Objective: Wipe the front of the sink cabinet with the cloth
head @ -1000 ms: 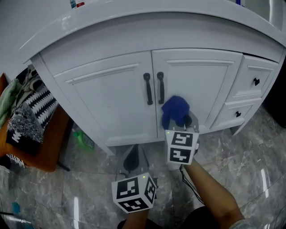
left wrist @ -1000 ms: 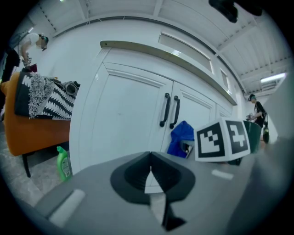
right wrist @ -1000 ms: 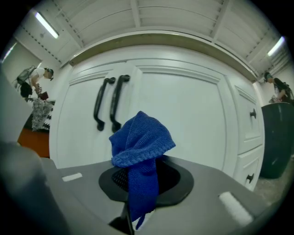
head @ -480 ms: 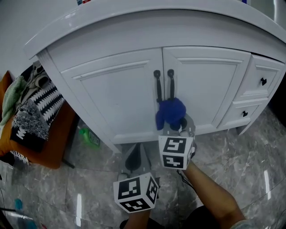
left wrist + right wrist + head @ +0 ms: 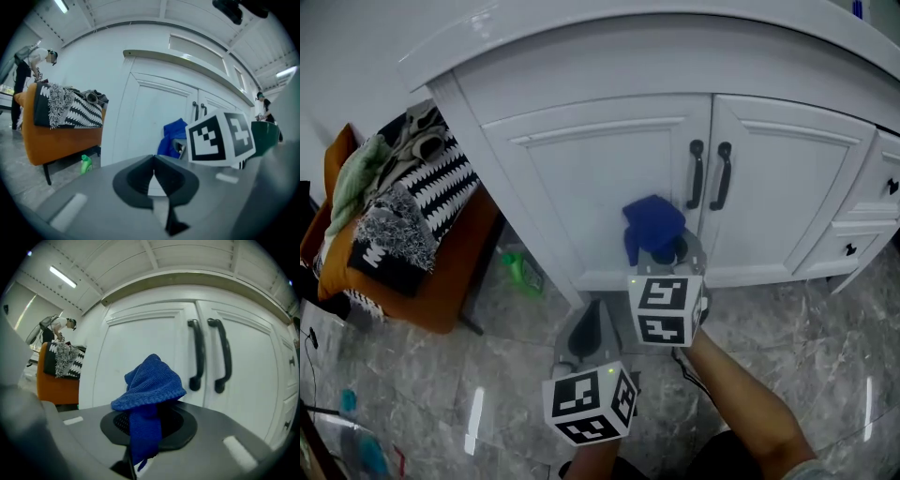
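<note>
The left claw [image 5: 153,174] is seen shut in its own view, its dark jaws pressed together with nothing between them. It is carried low, behind and to the left of the right claw [image 5: 664,255]. A sideways look is given only by the left gripper view. Far left of this claw an orange seat [image 5: 56,140] heaped with patterned fabrics [image 5: 70,110] is shown, with a green bottle [image 5: 85,164] on the floor beside it and a distant, bent-over person [image 5: 29,58].

The drawers [image 5: 874,187] to the right of the right claw are made out in the head view alone. The right claw is clamped on the cloth [image 5: 149,386], which is raised before the left door [image 5: 600,197] of the sink cabinet [image 5: 675,66], just left of the two black handles [image 5: 198,352]. Whether the door is touched cannot be judged.

In the right gripper view the cloth is shown as deep blue and coarsely knitted. It is bunched into a peaked cap above the jaws, with a strip hanging down between them.
</note>
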Demonstrator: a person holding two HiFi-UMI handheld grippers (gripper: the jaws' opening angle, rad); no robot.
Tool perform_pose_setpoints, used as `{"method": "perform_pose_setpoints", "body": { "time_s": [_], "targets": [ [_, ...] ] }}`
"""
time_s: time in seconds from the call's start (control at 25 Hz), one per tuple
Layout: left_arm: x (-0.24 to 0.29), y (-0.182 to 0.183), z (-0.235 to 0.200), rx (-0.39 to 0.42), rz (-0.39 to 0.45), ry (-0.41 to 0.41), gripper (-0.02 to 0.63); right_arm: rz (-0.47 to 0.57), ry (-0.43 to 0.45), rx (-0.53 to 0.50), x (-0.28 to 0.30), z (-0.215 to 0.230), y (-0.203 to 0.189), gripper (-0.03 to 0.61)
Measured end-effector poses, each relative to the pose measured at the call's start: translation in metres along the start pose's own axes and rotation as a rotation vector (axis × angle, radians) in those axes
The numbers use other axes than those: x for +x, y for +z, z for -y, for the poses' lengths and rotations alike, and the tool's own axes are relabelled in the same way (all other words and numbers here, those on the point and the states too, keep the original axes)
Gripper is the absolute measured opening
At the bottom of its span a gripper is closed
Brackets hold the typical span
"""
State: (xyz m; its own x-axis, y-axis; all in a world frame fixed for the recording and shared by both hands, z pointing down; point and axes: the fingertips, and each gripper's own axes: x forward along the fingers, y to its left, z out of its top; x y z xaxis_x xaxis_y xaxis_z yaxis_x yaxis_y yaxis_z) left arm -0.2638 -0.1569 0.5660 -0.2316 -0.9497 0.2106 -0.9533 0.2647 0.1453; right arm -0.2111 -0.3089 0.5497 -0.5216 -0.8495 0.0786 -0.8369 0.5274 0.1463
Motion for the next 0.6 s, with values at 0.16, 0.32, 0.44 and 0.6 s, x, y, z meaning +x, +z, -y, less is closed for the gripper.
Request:
{"method": "perform_pose_setpoints", "body": {
  "time_s": [0.16, 0.32, 0.44, 0.6],
  "targets": [
    [-0.005, 0.005, -0.017, 0.001, 0.011, 0.024, 0.009, 0.021, 0.013, 0.032, 0.009, -0.019, 0.009, 0.081],
    [-0.012, 0.009, -0.04, -0.011, 0.029, 0.053, 0.009, 0.028, 0.066, -0.002, 0.015, -0.052, 0.008, 0.081],
    [-0.014, 0.01, -0.055, -0.015, 0.031, 0.073, 0.009, 0.042, 0.074, 0.014, 0.019, -0.066, 0.009, 0.081],
    [-0.016, 0.009, -0.074, -0.034, 0.029, 0.1, 0.011, 0.037, 0.153, 0.007, 0.026, -0.099, 0.005, 0.081]
  ]
}}
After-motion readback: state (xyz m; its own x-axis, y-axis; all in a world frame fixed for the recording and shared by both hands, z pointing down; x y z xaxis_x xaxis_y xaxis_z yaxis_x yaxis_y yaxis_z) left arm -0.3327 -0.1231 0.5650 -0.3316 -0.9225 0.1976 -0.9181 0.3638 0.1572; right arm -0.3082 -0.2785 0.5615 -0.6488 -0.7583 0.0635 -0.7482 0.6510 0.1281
